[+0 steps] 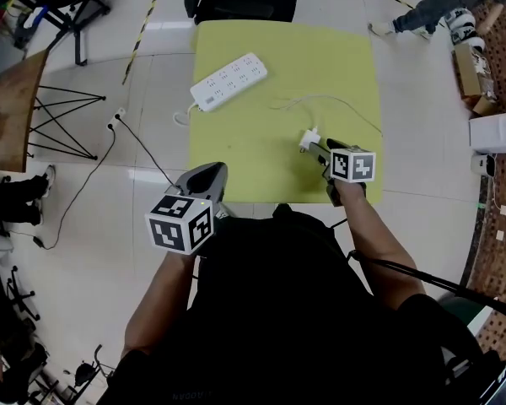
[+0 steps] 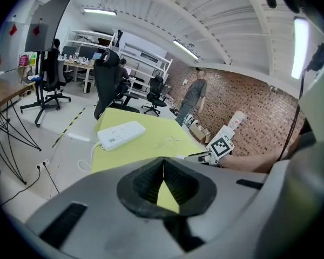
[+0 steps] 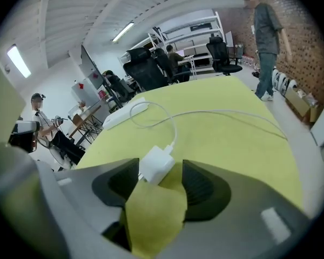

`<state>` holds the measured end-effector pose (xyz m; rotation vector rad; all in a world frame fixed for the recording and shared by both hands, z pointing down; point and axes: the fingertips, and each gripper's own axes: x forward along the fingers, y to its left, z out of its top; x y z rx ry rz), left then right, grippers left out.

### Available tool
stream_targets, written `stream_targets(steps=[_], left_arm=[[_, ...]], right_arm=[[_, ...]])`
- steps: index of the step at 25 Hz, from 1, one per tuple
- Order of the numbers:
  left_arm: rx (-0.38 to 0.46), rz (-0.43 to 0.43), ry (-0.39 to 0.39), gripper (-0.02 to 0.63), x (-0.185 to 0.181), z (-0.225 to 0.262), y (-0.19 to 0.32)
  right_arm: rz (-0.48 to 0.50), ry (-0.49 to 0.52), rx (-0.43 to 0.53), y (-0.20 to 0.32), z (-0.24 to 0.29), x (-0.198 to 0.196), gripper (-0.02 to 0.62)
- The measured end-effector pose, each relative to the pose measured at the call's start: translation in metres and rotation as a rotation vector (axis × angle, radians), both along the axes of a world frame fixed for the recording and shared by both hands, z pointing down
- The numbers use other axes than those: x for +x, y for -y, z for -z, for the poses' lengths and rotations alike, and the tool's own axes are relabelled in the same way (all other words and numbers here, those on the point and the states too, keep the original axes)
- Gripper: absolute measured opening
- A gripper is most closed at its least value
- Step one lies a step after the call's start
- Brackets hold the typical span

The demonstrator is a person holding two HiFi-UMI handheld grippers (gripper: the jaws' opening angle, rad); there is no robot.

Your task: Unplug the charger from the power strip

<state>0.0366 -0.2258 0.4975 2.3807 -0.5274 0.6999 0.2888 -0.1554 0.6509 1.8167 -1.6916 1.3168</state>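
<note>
The right gripper [image 3: 159,172] has its jaws spread wide. The white charger [image 3: 156,165] lies between them on the yellow table [image 1: 261,146], and neither pad presses on it. Its thin cable [image 3: 216,114] loops away to the far right. The power strip [image 1: 228,80] sits at the far left of the table, well apart from the charger, with nothing plugged in that I can see.

The left gripper [image 2: 163,163] hangs at the near edge, its jaws clenched on nothing.

The unplugging looks done, and the step in hand is the release. The next move is to back the right gripper straight off without snagging the charger or its cable.
</note>
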Motion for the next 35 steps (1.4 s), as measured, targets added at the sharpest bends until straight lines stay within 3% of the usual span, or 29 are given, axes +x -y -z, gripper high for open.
stream_targets(steps=[6,8,9,10,18,23,30,35], left_arm=[[0.007,-0.028,-0.022,0.005,-0.012,0.002,0.004],[0.006,-0.037,-0.028,0.005,-0.018,0.003,0.004],[0.005,-0.042,-0.032,0.005,-0.021,0.004,0.004],[0.004,-0.047,-0.035,0.005,-0.024,0.004,0.004],[0.007,-0.099,-0.06,0.005,-0.053,0.001,-0.006],[0.035,-0.128,-0.065,0.005,-0.058,0.003,-0.01],[0.077,-0.037,-0.088,0.005,-0.068,0.025,-0.037],[0.085,0.092,-0.095,0.005,-0.083,0.035,-0.068]], right_arm=[[-0.008,-0.029,0.062,0.0,0.023,-0.019,0.228],[0.001,-0.039,0.102,0.003,0.038,-0.033,0.151],[0.009,-0.043,0.126,0.004,0.047,-0.042,0.055],[0.022,-0.044,0.152,0.006,0.057,-0.052,0.002],[0.12,0.016,0.362,0.01,0.137,-0.15,0.002],[0.16,0.01,0.424,0.002,0.164,-0.179,0.002],[0.238,-0.009,0.44,-0.03,0.178,-0.184,0.002],[0.288,0.01,0.514,-0.07,0.204,-0.192,0.002]])
